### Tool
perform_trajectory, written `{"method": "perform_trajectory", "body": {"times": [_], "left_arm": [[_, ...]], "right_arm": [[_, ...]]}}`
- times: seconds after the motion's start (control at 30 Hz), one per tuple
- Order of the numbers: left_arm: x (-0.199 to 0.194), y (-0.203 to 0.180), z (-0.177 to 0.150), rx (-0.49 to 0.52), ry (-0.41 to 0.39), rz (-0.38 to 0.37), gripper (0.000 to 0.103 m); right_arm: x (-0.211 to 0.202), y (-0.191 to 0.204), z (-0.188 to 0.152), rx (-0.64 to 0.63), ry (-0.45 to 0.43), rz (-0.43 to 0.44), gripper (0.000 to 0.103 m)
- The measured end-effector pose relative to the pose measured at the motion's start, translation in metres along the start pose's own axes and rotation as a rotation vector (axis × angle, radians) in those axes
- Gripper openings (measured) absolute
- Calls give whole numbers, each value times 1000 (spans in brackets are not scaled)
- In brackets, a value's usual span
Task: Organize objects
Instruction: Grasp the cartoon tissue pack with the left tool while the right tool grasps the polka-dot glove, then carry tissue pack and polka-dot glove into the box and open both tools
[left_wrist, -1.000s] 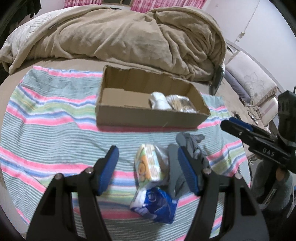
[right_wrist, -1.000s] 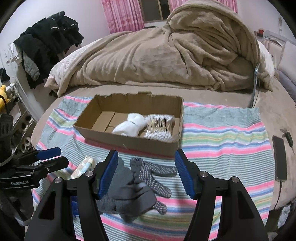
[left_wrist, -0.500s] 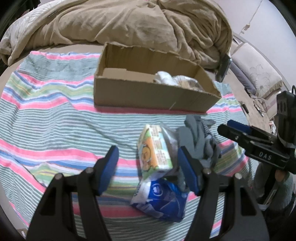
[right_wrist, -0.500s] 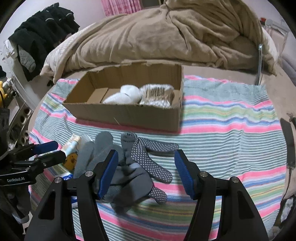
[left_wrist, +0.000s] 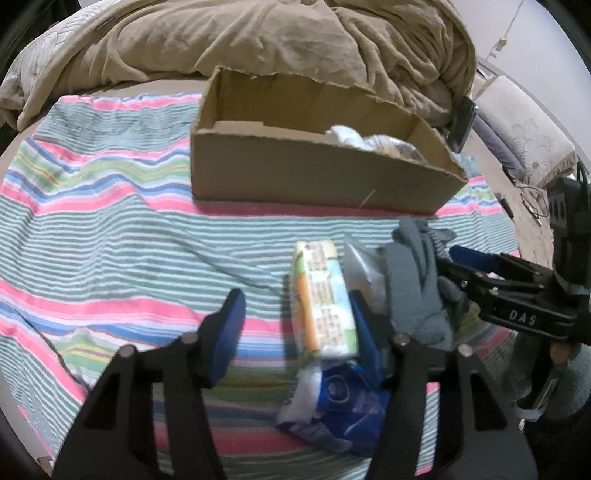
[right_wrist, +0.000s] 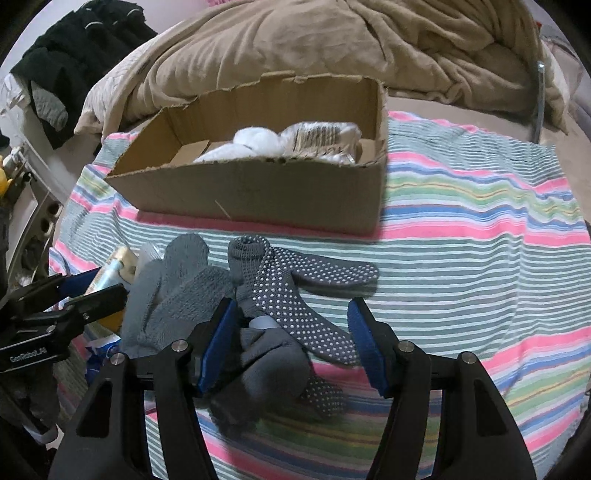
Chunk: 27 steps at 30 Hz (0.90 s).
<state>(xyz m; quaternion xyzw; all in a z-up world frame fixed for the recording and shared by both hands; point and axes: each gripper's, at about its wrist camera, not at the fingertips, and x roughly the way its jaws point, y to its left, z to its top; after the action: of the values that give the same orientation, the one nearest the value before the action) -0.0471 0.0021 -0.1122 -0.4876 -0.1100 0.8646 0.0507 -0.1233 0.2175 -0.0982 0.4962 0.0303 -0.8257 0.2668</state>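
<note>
The left gripper (left_wrist: 295, 321) has just been closing; its blue pads are still apart, and the small orange-and-green printed carton (left_wrist: 325, 302) stands between them, against the right pad and with open room at the left pad. A crumpled blue-and-white plastic pouch (left_wrist: 332, 410) lies just below the carton. The right gripper (right_wrist: 291, 343) is half open over the pile of grey knitted gloves with white dots (right_wrist: 291, 295), gripping nothing. The brown cardboard box (left_wrist: 314, 177), with torn upper edges, sits beyond on the striped pink, green and blue cloth (left_wrist: 110, 229). Wide free cloth lies left of the carton and right of the gloves.
</note>
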Motion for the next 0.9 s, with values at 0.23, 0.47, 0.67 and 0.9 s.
{"method": "perform_trajectory", "body": {"times": [0.23,0.47,0.67,0.9], "left_arm": [[9,0,-3,9,17,-16,34],[1,-2,-4,29,-9,-33,26],[-11,-5,-4,41,-39,-42,25],[-27,-6,0,32,-75,-38,25]], "right_arm": [[3,5,0,-18,9,40,29],[-10,4,2,-17,-31,28,27],[-28,4,5,-12,-70,17,27],[-46,7,8,-13,-111,11,27]]}}
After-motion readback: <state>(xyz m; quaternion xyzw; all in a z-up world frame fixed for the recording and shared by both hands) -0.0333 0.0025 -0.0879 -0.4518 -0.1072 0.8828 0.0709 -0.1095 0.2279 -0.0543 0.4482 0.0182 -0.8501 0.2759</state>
